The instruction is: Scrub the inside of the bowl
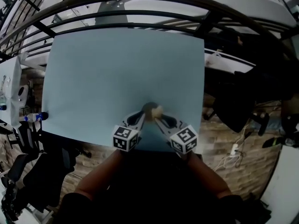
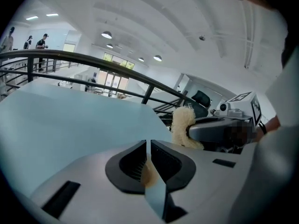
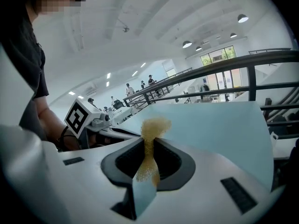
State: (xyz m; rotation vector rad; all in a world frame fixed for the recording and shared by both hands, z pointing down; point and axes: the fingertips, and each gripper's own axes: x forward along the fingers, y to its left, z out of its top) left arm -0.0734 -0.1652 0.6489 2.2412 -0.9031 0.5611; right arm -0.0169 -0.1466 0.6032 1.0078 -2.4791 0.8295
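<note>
sponge (image 3: 153, 126) pinched by right gripper (image 3: 148, 143); left gripper (image 2: 147, 147) pressed together on tan sliver (image 2: 148, 172)

Dark railing (image 2: 93, 59) curves behind a pale blue table (image 1: 103, 73)

The left tool (image 2: 148, 146) had its jaws pressed almost together on a thin tan sliver (image 2: 148, 172); what it belonged to could not be told. Ahead of the tool and to its right, the right tool (image 2: 192, 132) clamped a fluffy cream scrubber (image 2: 181, 122). The pale blue bench (image 2: 70, 125) spread under and ahead of the left tool, with a black railing (image 2: 117, 64) beyond.
</note>
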